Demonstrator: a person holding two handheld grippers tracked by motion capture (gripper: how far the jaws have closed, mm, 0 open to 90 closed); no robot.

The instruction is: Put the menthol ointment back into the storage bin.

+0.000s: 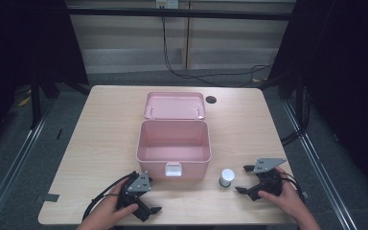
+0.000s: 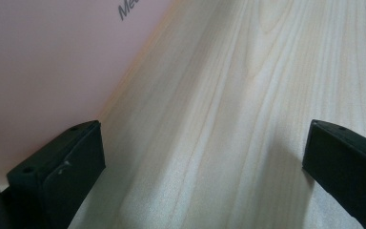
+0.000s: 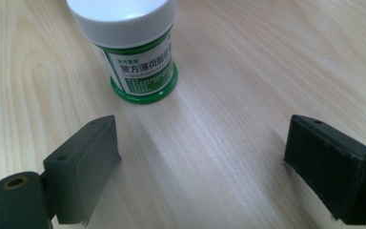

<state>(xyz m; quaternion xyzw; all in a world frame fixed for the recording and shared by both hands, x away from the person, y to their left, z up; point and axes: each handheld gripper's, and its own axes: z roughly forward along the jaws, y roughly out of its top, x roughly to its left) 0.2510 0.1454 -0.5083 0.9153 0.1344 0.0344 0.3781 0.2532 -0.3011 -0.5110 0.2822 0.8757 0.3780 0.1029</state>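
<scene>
Near the table's front right, just ahead of the right gripper point(image 1: 247, 181): a small green-labelled jar point(image 1: 226, 177) with a white screw cap, upright on the bare wood, close beside the front right corner of the open pink storage box point(image 1: 173, 146). Jaws spread wide, nothing between them, jar standing a little to the left of their centre line in the right gripper view point(image 3: 133, 47).

Best done, judging from this: shift slightly toward the jar to centre it, go in low, close on the labelled body rather than the smooth cap, squeeze evenly so no tipping, then lift clear of the box wall before lowering inside.

Left gripper point(image 1: 146, 203) low at the front left, jaws also wide apart and holding nothing, close to the box's pink wall point(image 2: 43, 71); handy for steadying the box if needed.

Underneath, a pale wood-grain table point(image 1: 100, 134), matt and uncluttered, with a round cable hole point(image 1: 211, 99) near the far edge. Lid hinged back flat behind the box. Beyond, grey floor, dark curtains at both sides, a black cable trailing down the far wall.
</scene>
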